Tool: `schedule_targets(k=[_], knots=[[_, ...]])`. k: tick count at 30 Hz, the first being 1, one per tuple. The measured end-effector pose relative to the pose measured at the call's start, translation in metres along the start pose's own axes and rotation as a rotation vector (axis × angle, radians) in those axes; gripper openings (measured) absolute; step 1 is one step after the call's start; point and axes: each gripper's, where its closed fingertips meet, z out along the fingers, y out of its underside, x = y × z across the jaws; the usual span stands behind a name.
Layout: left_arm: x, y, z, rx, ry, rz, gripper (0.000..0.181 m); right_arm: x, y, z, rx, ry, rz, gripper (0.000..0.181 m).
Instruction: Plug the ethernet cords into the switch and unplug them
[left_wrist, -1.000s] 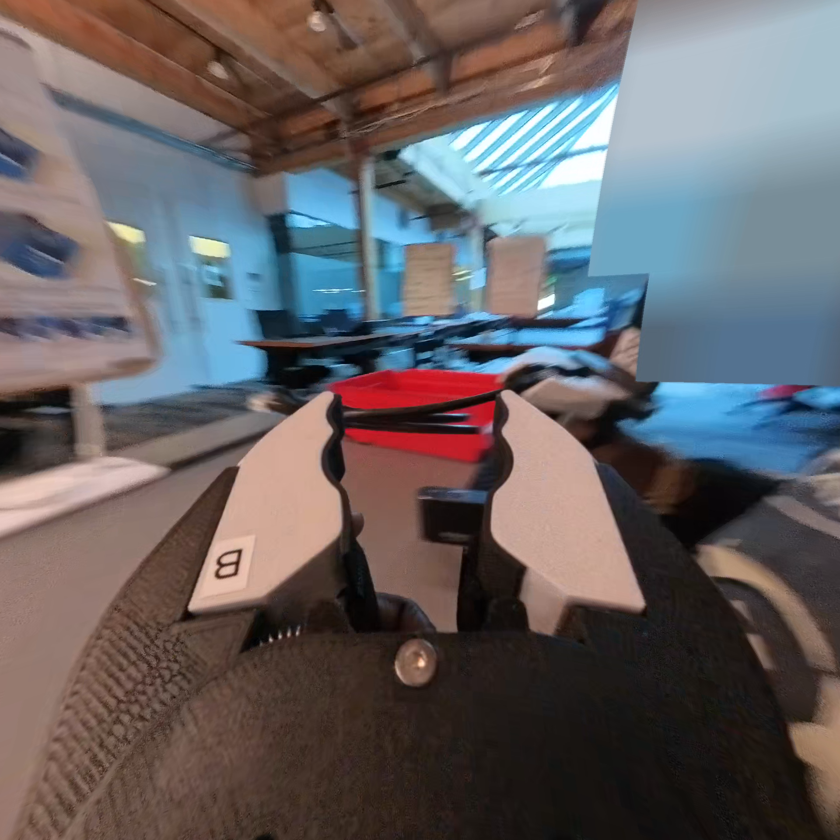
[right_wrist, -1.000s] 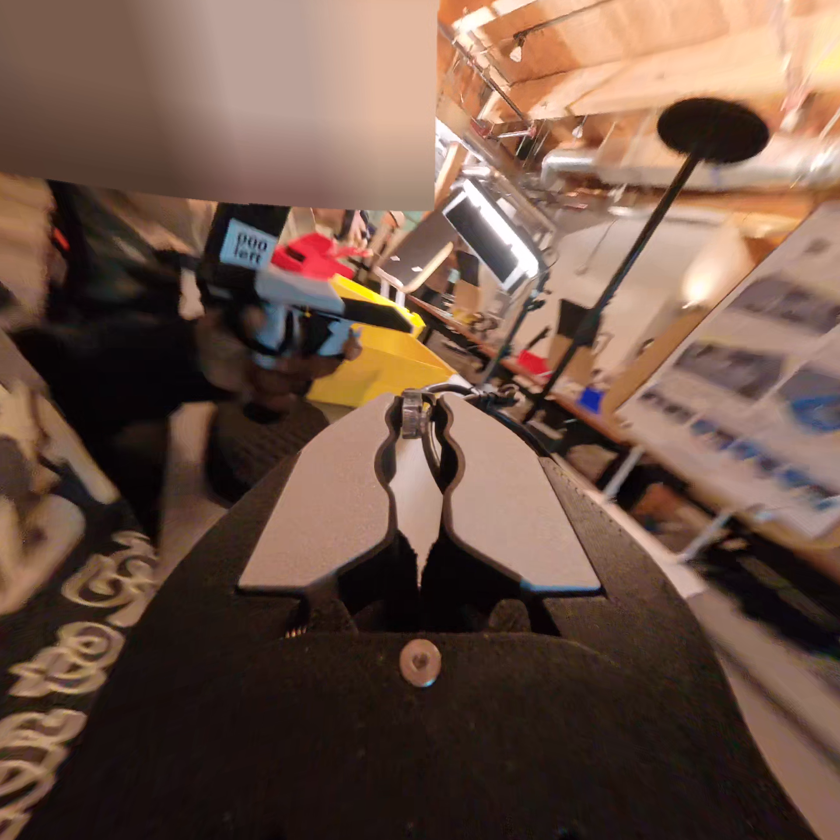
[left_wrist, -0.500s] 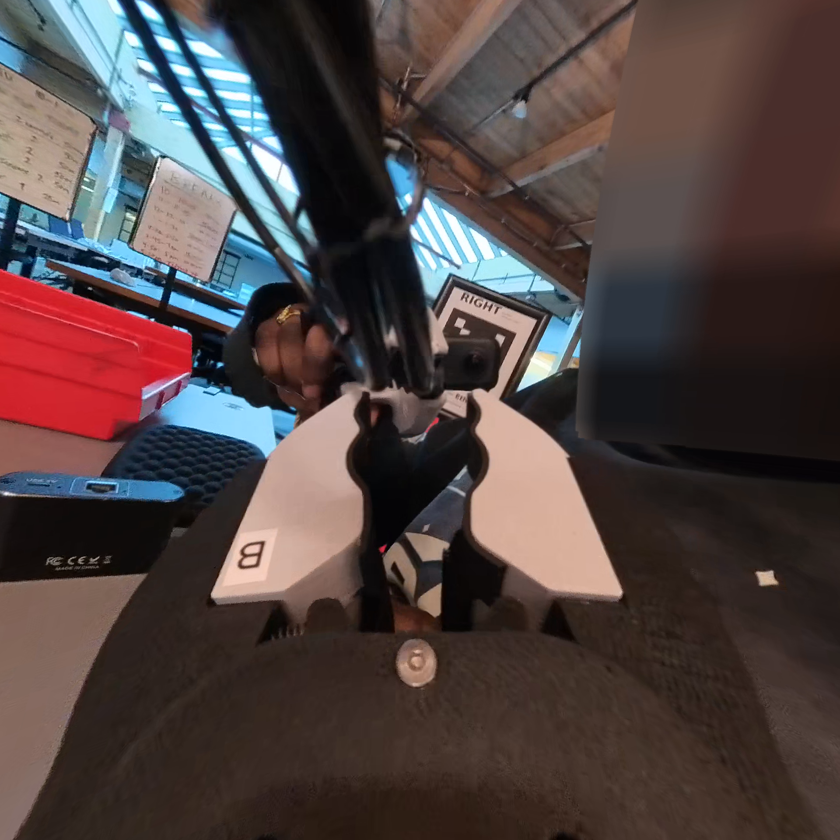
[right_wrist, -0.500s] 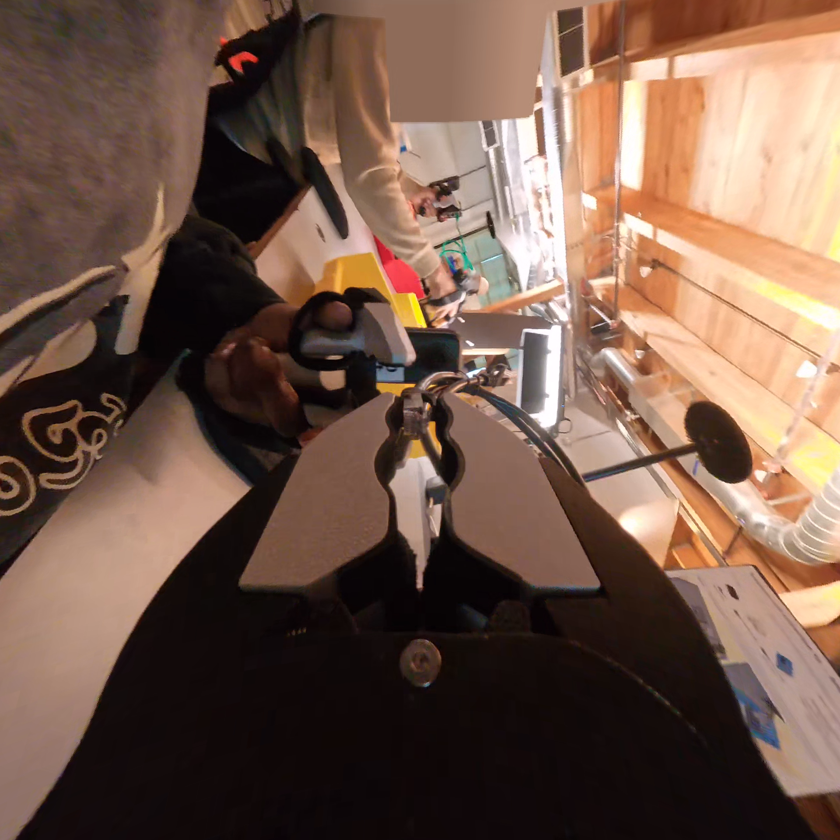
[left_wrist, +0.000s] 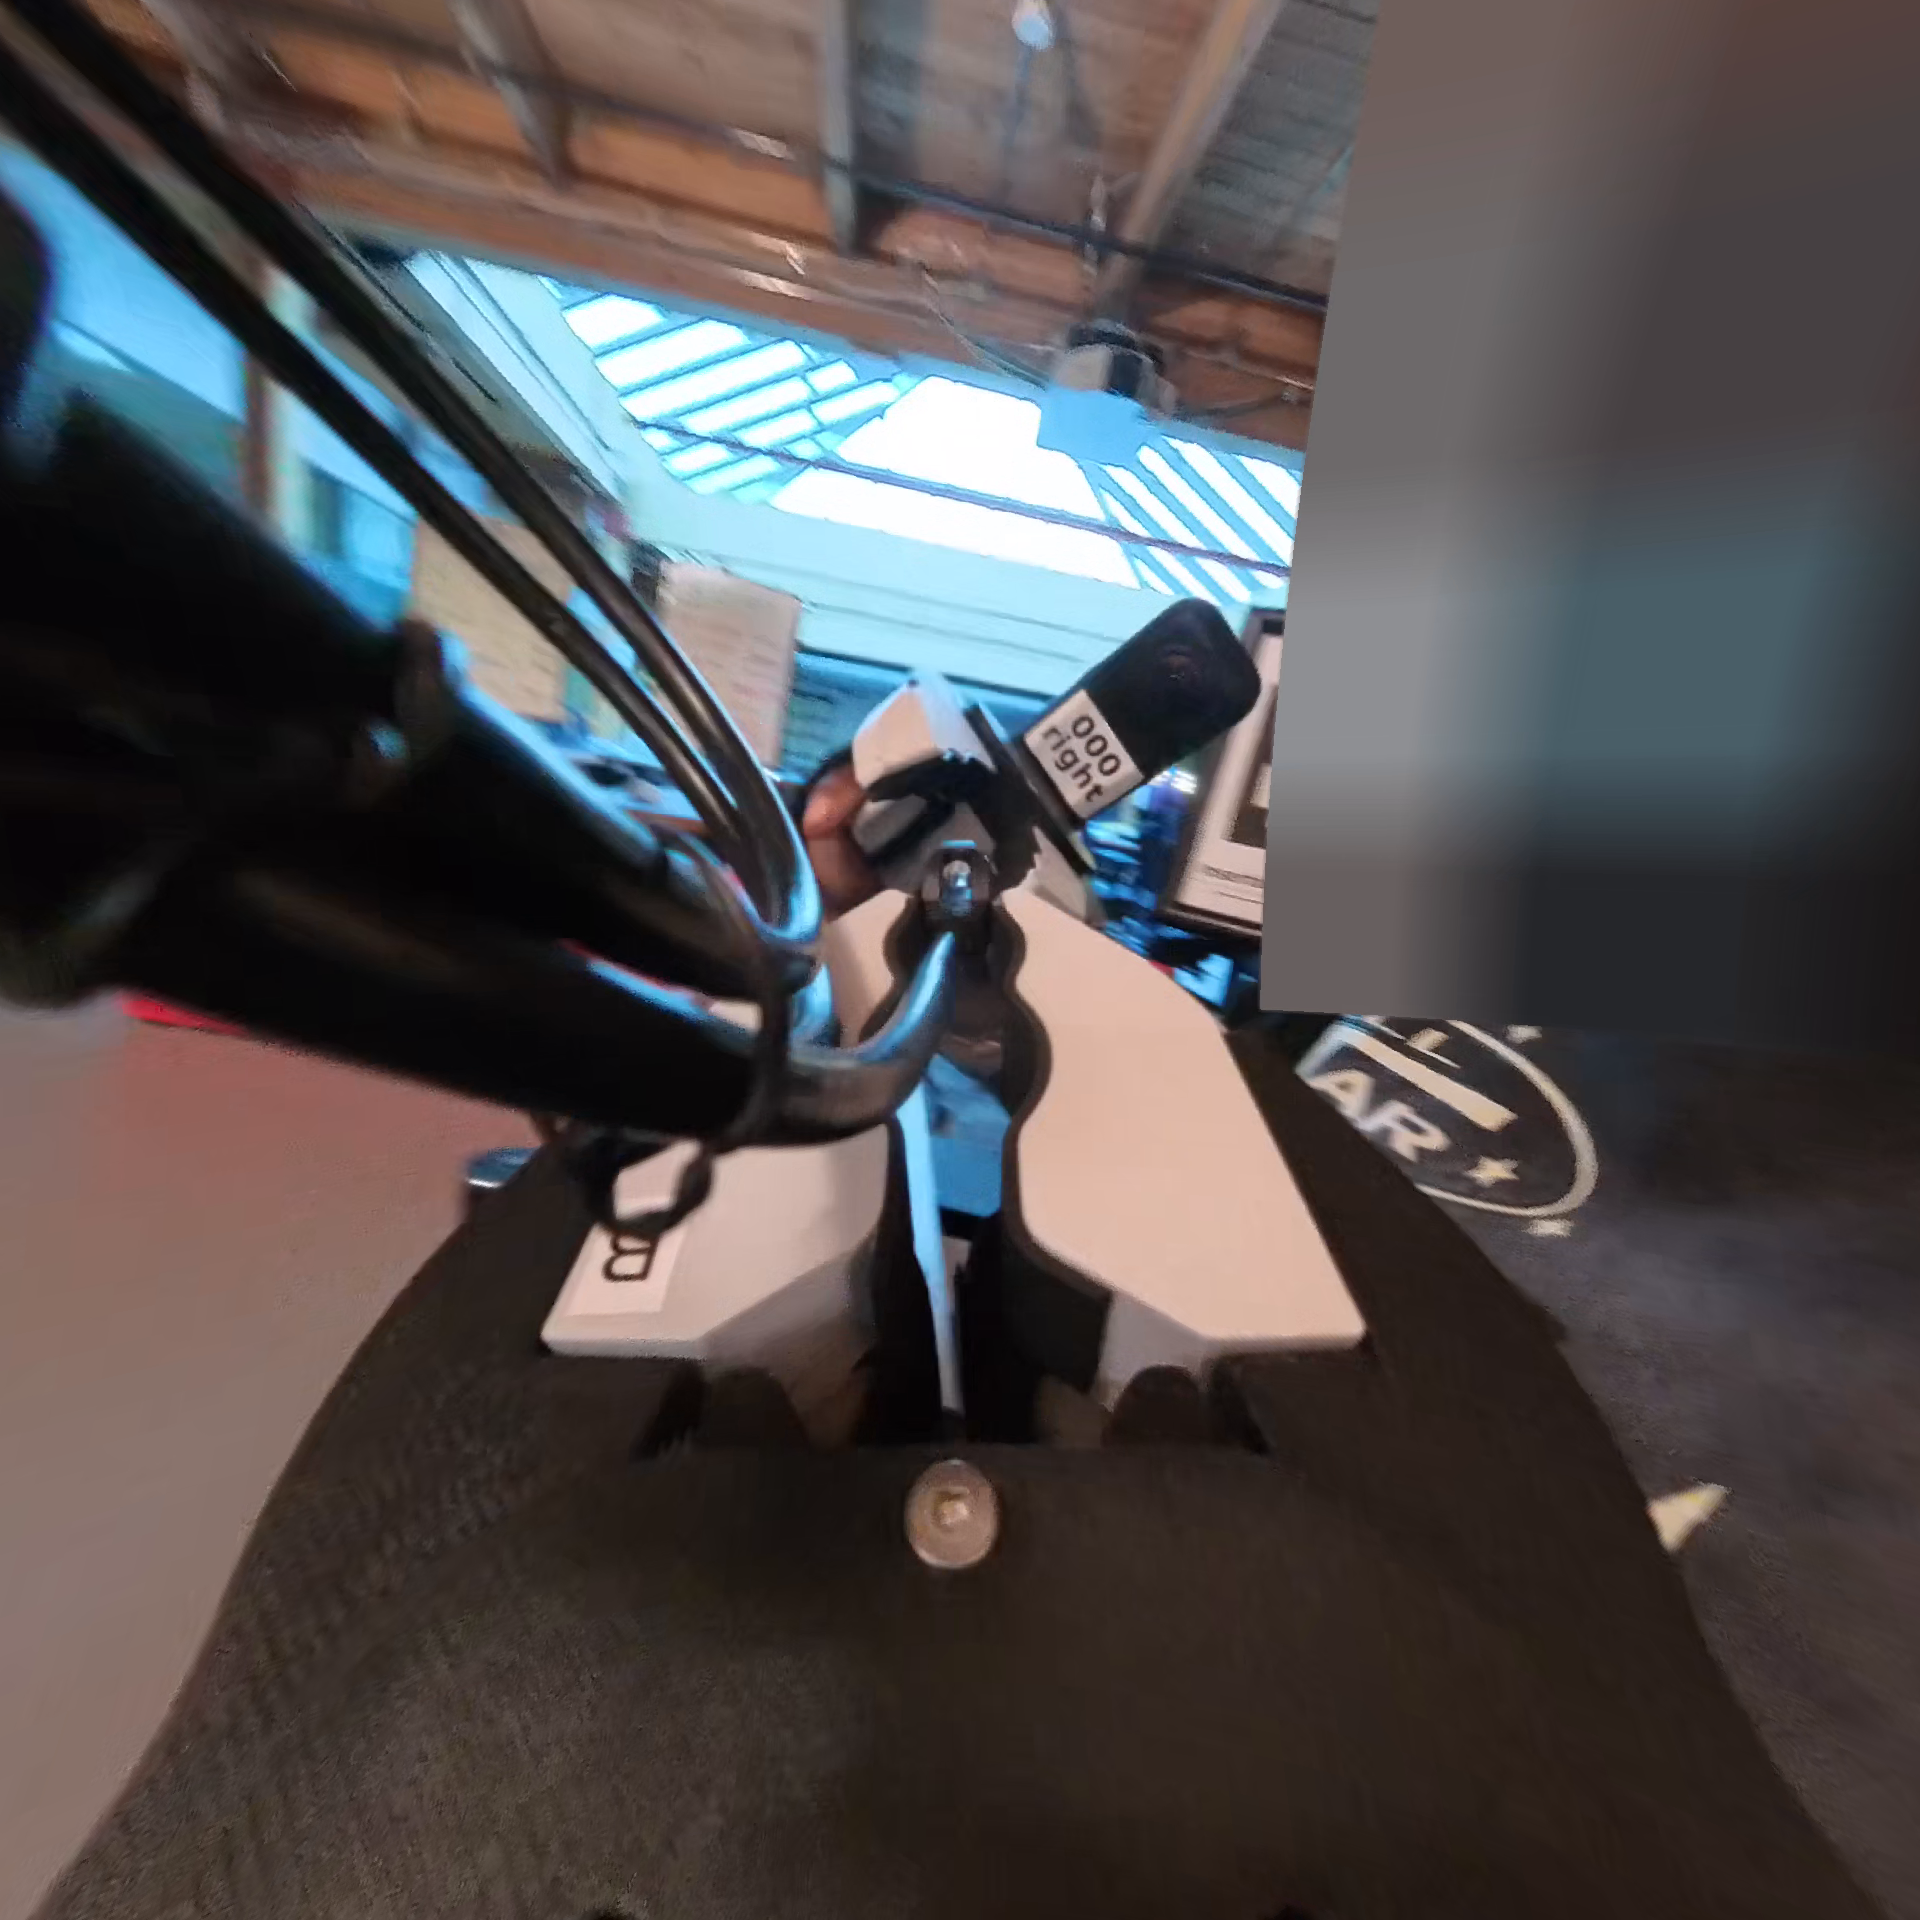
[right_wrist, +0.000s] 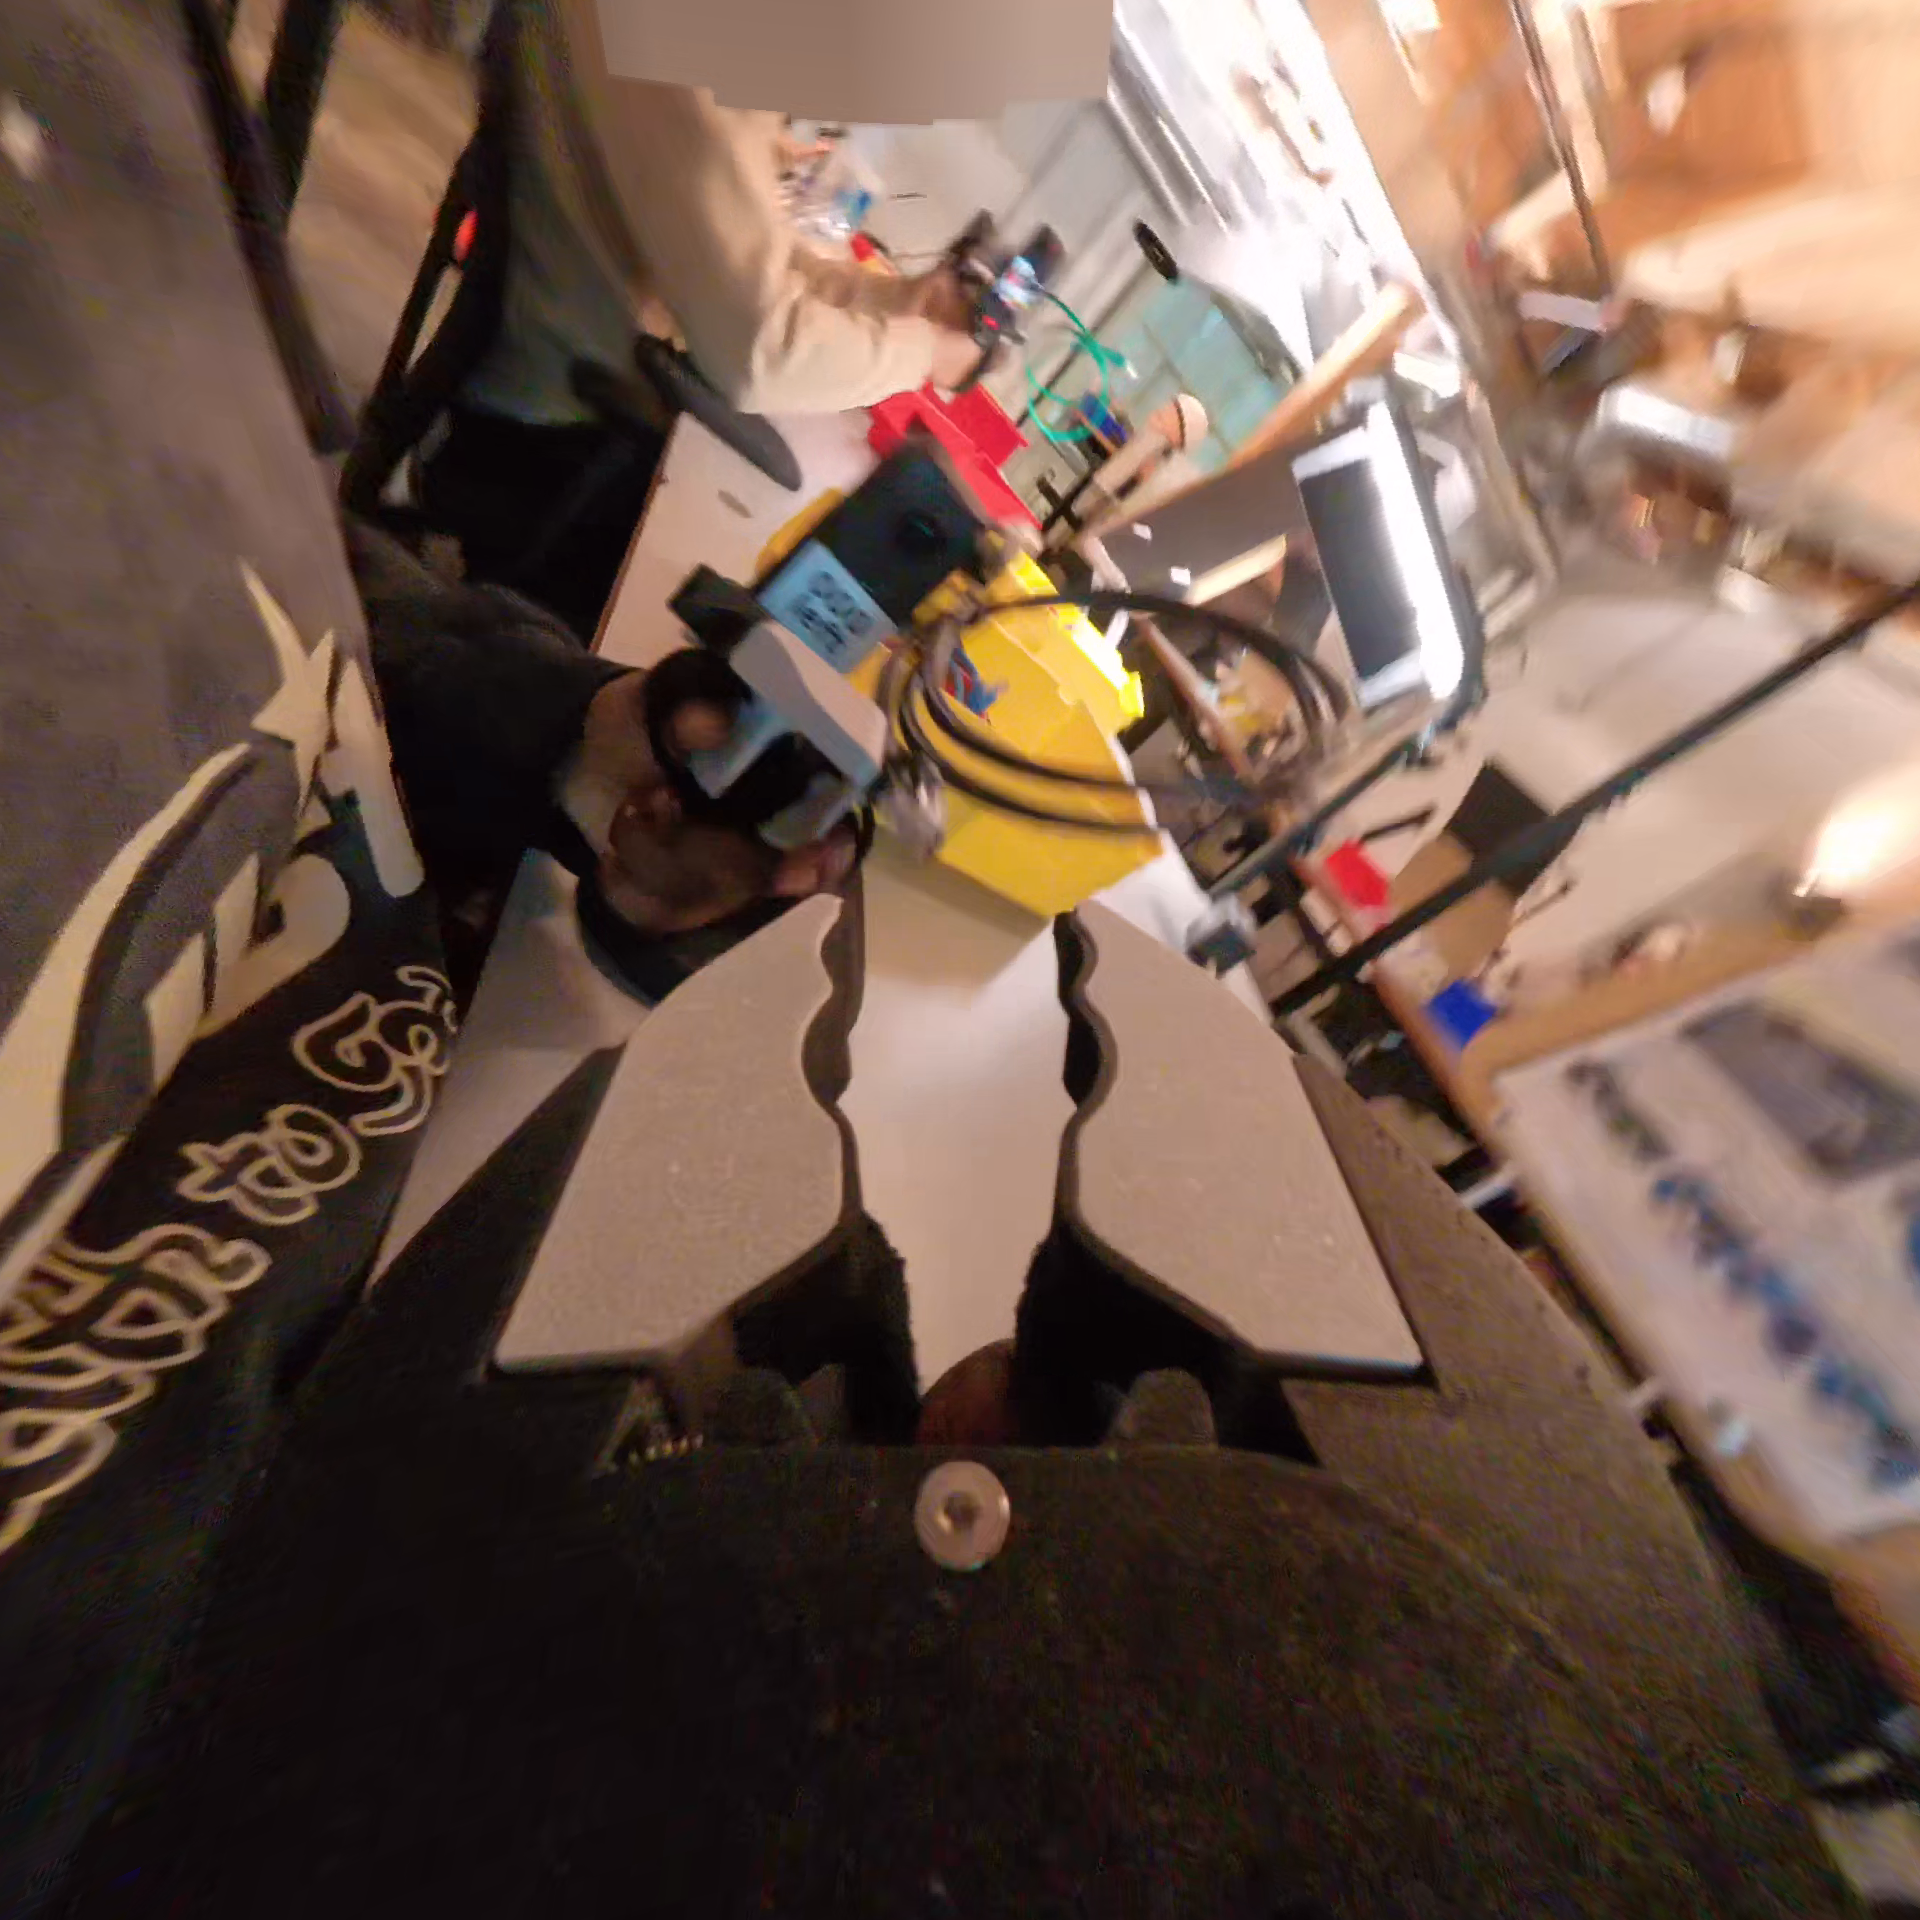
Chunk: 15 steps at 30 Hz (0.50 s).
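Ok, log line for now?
left gripper: shut on ethernet cord plug | right gripper: open, empty | cord bundle: coiled, beside left gripper

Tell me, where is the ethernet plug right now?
In the left wrist view, the ethernet plug sits pinched at the tips of the left gripper, in front of the right gripper.

Between the matt, fine-grained grey plastic fingers (left_wrist: 1143, 1143) of the left gripper (left_wrist: 961, 914), a clear plastic plug (left_wrist: 958, 891) is showing, and its glossy black cord (left_wrist: 665, 665) is shining smoothly off to their left. The right gripper (right_wrist: 956, 935) is showing the same matt, grainy grey fingers (right_wrist: 717, 1153) on a rough black textured body (right_wrist: 935, 1714). Beyond their tips, a smooth yellow plastic bin (right_wrist: 1049, 748) is sitting on a smooth matt table (right_wrist: 935, 997).
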Motion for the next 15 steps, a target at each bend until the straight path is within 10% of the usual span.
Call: schedule_targets(k=[7,15], knots=[[-0.042,-0.014,-0.022,0.066,-0.32,0.229,0.013,0.011,0.102,-0.053,-0.425,0.088,0.643,0.078],[-0.053,-0.007,-0.024,0.036,-0.419,0.336,0.012,-0.017,0.146,-0.044,-0.844,-0.125,0.727,0.09]])
